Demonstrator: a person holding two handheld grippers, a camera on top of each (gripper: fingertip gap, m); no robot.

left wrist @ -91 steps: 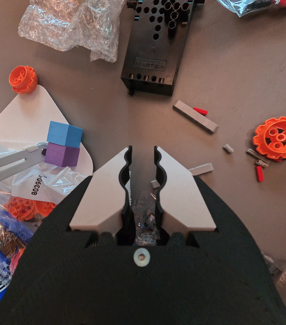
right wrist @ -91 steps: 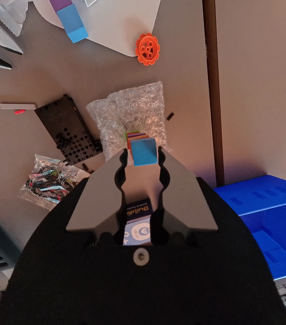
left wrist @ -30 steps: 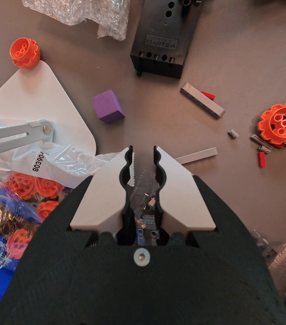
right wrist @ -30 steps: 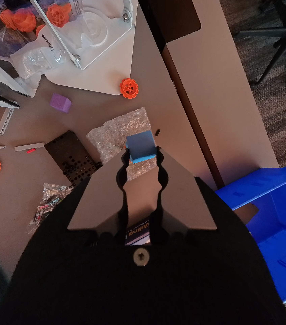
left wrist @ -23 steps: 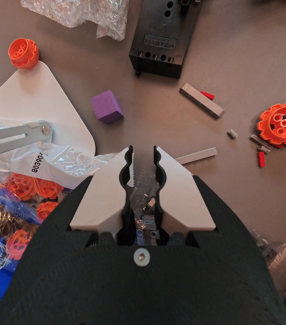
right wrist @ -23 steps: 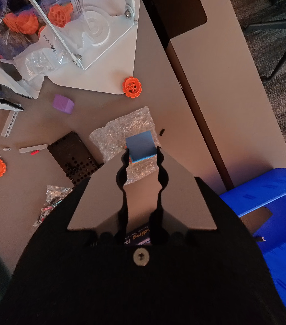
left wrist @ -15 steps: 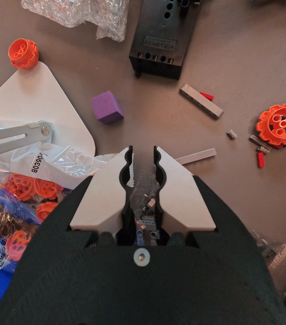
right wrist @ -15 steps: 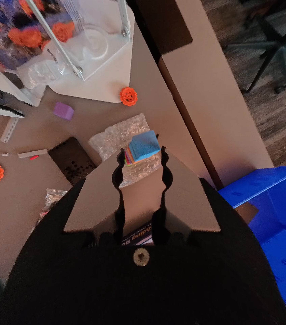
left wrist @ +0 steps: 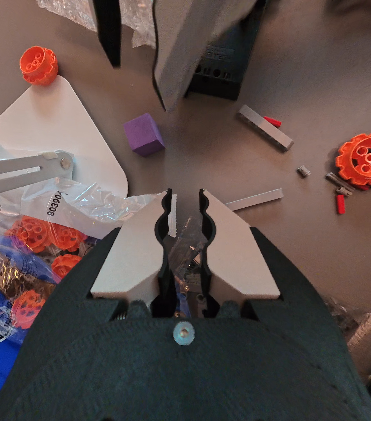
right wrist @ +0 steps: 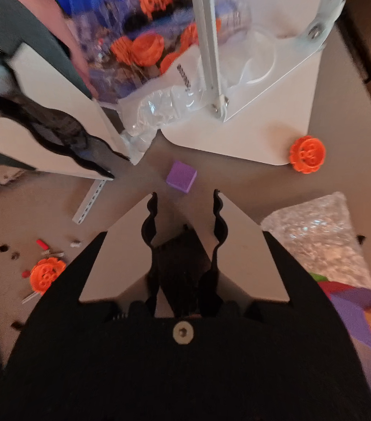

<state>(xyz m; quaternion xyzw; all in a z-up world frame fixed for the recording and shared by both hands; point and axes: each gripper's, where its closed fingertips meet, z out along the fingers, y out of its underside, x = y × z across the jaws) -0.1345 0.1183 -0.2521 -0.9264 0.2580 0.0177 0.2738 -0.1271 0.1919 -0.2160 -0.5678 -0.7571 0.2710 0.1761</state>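
Lying alone on the bare brown surface (left wrist: pixel 214 141), just beside the white plate's (left wrist: pixel 50 118) corner: purple cube (right wrist: pixel 181 176), looking light, foam-soft and squashable, best pinched across two flat opposite sides. Hovering just short of it, parted wider than the cube and holding nothing: right tool (right wrist: pixel 185 194). Idling nearby, narrowly parted and gripping nothing, over a clear bag (left wrist: pixel 188 250): left tool (left wrist: pixel 185 191).

Small purple foam cube (left wrist: pixel 144 138) lies on the brown tabletop (left wrist: pixel 202 157); orange toothed plastic wheel (left wrist: pixel 368 159) at three o'clock, well apart.
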